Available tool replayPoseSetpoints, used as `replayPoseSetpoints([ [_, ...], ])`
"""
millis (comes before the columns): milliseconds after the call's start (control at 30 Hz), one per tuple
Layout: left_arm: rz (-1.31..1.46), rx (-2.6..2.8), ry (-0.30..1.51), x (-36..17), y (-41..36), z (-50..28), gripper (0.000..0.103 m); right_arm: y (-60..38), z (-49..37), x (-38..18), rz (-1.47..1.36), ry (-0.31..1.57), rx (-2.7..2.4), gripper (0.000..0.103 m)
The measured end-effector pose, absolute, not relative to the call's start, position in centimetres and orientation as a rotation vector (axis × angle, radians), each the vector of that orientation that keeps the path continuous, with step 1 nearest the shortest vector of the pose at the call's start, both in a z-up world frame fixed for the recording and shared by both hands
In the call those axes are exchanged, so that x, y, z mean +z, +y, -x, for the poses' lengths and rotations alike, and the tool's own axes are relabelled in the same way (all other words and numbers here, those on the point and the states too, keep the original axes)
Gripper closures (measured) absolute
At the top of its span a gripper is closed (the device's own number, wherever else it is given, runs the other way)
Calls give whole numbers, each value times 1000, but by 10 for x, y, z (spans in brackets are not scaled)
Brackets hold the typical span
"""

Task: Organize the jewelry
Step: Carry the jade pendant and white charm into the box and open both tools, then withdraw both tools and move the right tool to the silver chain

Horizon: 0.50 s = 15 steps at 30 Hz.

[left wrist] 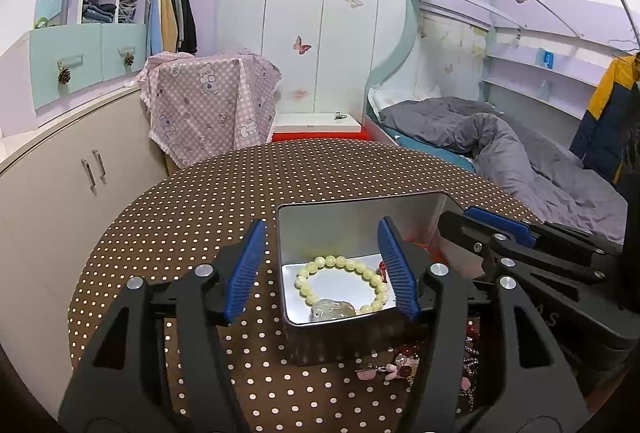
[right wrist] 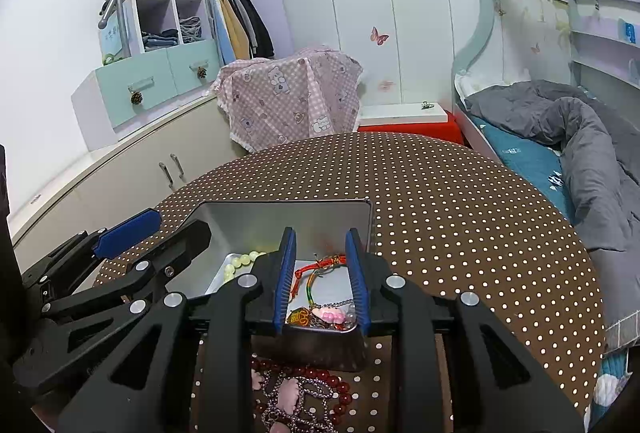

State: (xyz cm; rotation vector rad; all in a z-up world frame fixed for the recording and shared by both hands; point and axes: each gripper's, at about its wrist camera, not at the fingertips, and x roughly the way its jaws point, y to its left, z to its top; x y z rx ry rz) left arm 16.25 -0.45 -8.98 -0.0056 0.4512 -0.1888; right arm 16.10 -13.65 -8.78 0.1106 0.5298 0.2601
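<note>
An open metal tin (left wrist: pixel 352 221) (right wrist: pixel 288 221) stands on the polka-dot table. In it lie a pale yellow bead bracelet (left wrist: pixel 340 279) (right wrist: pixel 240 263) with a jade-like pendant (left wrist: pixel 332 309), a red and green cord bracelet (right wrist: pixel 316 275) and a pink charm (right wrist: pixel 332 315). My left gripper (left wrist: pixel 324 273) is open, its fingers straddling the tin's left front corner. My right gripper (right wrist: pixel 320 281) is open above the tin's right part, holding nothing. More jewelry lies in front of the tin: a dark red bead string (right wrist: pixel 340 389), chains (right wrist: pixel 288 405), pink charms (left wrist: pixel 384 369).
The round brown table (right wrist: pixel 460 213) carries the tin near its front. Beyond it are a pink cloth-covered box (left wrist: pixel 208 101), white cabinets (left wrist: pixel 72 169), a wardrobe and a bunk bed with a grey duvet (left wrist: pixel 500 137).
</note>
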Motion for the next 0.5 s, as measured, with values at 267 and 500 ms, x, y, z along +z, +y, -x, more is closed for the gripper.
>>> replayPoseSetpoints([
  [267, 8, -178, 453, -88, -2, -162, 44, -137, -158, -86, -114, 534, 252, 74],
  [500, 35, -183, 439, -80, 3, -154, 37, -147, -150, -78, -121, 510, 185, 44],
])
